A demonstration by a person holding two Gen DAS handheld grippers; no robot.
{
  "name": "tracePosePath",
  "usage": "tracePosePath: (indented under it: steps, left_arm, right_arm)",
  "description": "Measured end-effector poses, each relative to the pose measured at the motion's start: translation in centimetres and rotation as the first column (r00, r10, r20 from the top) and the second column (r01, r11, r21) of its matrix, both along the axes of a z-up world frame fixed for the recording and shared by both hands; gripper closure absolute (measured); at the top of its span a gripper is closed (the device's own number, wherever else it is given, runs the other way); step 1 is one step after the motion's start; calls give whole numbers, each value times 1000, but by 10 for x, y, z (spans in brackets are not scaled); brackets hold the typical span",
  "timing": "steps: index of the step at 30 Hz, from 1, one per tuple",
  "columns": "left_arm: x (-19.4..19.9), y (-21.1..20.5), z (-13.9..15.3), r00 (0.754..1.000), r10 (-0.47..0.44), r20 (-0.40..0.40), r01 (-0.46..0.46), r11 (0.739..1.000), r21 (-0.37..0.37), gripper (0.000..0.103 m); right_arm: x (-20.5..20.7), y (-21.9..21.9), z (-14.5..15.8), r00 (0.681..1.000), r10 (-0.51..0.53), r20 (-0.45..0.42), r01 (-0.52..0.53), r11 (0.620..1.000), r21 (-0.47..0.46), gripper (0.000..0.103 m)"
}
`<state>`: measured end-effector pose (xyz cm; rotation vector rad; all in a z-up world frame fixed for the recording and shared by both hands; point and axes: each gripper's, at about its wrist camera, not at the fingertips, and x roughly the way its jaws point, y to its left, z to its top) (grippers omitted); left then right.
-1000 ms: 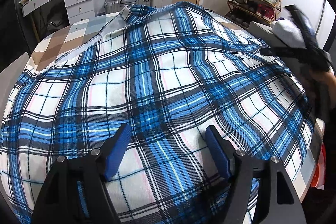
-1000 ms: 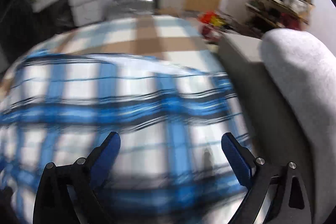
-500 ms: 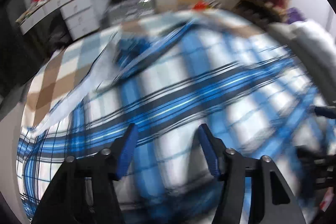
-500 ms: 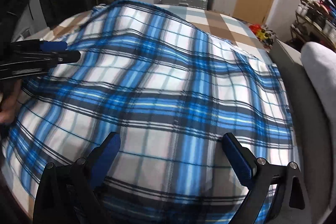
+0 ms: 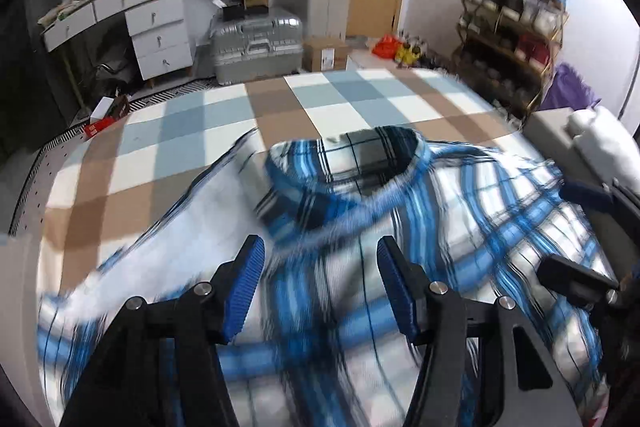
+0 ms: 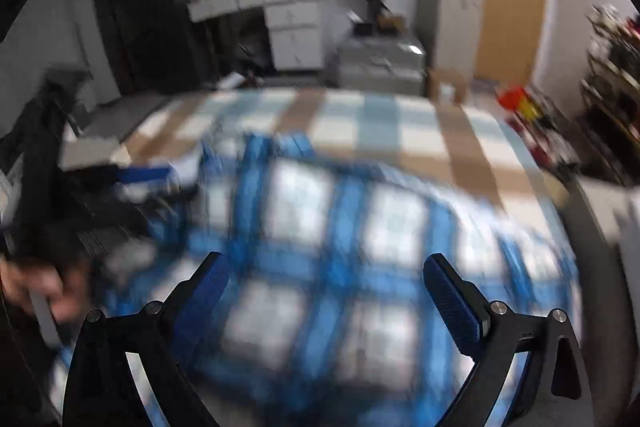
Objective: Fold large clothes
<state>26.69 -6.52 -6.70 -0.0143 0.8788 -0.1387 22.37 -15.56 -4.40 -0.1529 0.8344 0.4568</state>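
Because the blue-and-white plaid shirt [image 5: 420, 227] lies spread on the checked bedspread [image 5: 224, 131] just beyond both sets of jaws, the left gripper [image 5: 320, 283], half-closed, and right gripper [image 6: 326, 301], wide apart, hover empty above it, likely choosing edges.

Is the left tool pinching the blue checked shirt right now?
Cannot tell. In the left wrist view the left tool has its jaws standing apart over the plaid shirt. They have just been closing, but blur hides whether the blue pads touch the cloth.
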Motion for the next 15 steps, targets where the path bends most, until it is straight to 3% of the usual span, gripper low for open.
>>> tracePosePath:
  steps: [1, 4, 5, 9, 10, 15]
  left_arm:
    - [8, 1, -4, 1000, 5, -12, -5, 1000, -17, 59]
    - [27, 9, -12, 999, 34, -34, -35, 998, -50, 79]
    - [31, 14, -16, 998, 47, -42, -49, 997, -51, 88]
    - [38, 11, -31, 992, 81, -94, -90, 991, -96, 96]
    - [33, 9, -25, 994, 84, -74, -91, 991, -103, 96]
    - [25, -4, -19, 995, 71, -64, -74, 996, -48, 96]
  right_arm:
    - [16, 12, -9, 1000, 3, 6, -3, 1000, 3, 8]
    - [54, 30, -48, 995, -31, -95, 26, 999, -48, 58]
    - [64, 32, -62, 988, -32, -154, 26, 999, -40, 62]
    - [72, 31, -73, 986, -33, -165, 30, 999, -21, 62]
    - [73, 31, -73, 984, -35, -174, 32, 999, -19, 62]
    - [72, 34, -71, 987, -15, -157, 7, 999, -46, 59]
